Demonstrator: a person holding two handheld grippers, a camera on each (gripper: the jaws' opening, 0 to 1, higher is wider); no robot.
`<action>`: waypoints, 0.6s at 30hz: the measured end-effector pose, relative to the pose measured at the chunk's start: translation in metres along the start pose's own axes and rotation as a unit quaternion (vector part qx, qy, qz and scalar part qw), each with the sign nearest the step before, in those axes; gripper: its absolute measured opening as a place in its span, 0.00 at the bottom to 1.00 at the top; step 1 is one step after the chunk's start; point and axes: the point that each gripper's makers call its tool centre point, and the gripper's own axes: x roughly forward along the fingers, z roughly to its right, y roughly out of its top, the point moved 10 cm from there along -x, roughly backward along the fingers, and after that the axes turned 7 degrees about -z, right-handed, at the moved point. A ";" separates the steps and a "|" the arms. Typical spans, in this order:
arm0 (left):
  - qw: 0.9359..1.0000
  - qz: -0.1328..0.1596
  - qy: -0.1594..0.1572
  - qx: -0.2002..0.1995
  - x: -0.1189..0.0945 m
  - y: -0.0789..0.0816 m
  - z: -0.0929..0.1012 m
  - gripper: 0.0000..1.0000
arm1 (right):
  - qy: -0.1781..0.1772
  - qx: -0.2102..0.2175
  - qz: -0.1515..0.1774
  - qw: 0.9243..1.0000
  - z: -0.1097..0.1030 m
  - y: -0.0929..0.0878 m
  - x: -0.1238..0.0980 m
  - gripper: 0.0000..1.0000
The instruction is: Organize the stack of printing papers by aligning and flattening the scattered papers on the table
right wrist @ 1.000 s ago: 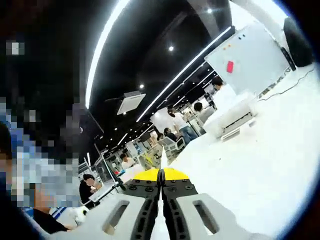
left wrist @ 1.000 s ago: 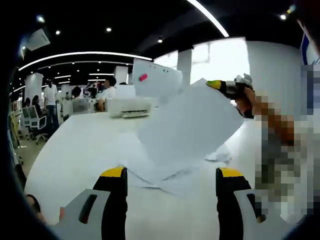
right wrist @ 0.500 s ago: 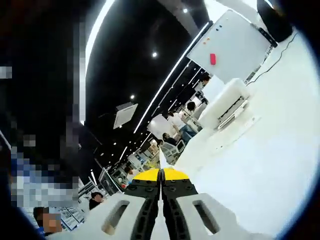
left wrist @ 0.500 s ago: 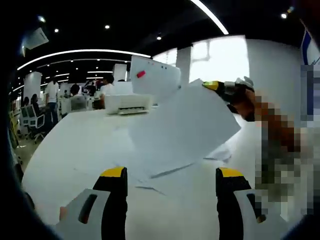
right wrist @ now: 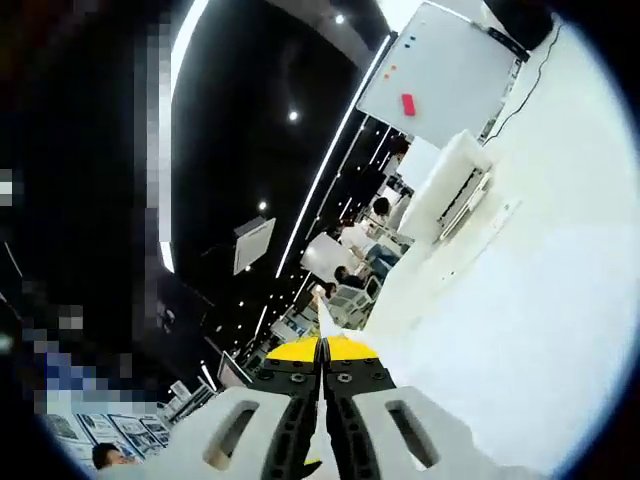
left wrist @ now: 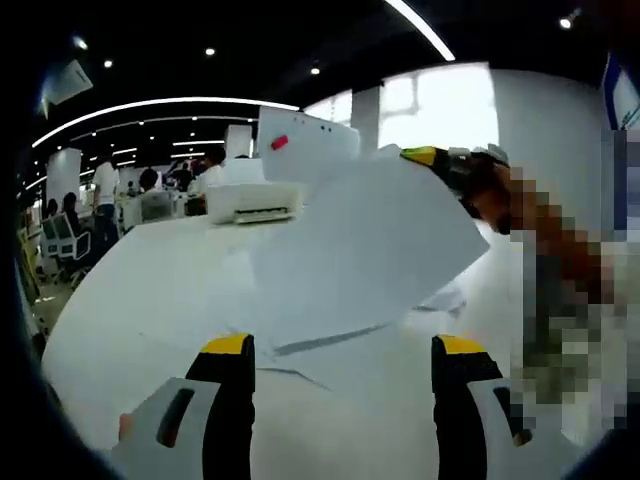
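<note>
In the left gripper view a white sheet of paper [left wrist: 365,250] hangs tilted above the white table [left wrist: 140,290], held at its upper right corner by my right gripper [left wrist: 425,157]. More loose sheets [left wrist: 300,350] lie flat under it on the table. My left gripper [left wrist: 340,350] stands open near the table's front, its yellow-tipped jaws wide apart with nothing between them. In the right gripper view my right gripper [right wrist: 322,347] is shut on the sheet's edge [right wrist: 321,318], which shows as a thin white sliver between the jaws.
A white printer [left wrist: 252,203] sits at the table's far side, with a whiteboard [left wrist: 305,140] behind it; both also appear as the printer [right wrist: 455,185] and whiteboard [right wrist: 440,70] in the right gripper view. People sit at desks [left wrist: 110,195] at the far left.
The right gripper has lifted and swung the sheet slightly left and up over the pile. The right gripper view has rolled, so the table tilts more steeply. The left gripper stays open.
</note>
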 end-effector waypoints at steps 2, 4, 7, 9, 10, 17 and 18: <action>1.000 -0.003 0.003 0.005 0.002 -0.001 0.001 0.75 | 0.002 0.009 0.009 1.000 -0.001 -0.002 0.000 0.00; 1.000 -0.012 0.013 0.024 0.007 -0.003 0.004 0.77 | 0.005 0.021 0.008 1.000 -0.002 -0.005 0.001 0.00; 0.998 -0.019 0.024 0.052 0.014 -0.004 0.009 0.77 | 0.007 0.033 0.005 0.999 -0.002 -0.010 0.003 0.00; 0.997 -0.020 0.035 0.071 0.018 -0.004 0.012 0.78 | 0.005 0.043 0.002 0.999 0.000 -0.013 0.005 0.00; 0.995 -0.022 0.043 0.085 0.020 -0.004 0.013 0.78 | 0.006 0.049 0.001 0.999 0.001 -0.013 0.006 0.00; 0.958 -0.038 0.116 0.261 0.047 -0.006 0.034 0.84 | 0.016 0.084 -0.013 0.996 0.002 -0.020 0.010 0.00; 0.954 -0.033 0.115 0.275 0.054 -0.007 0.042 0.82 | 0.019 0.089 -0.014 0.996 0.001 -0.021 0.011 0.00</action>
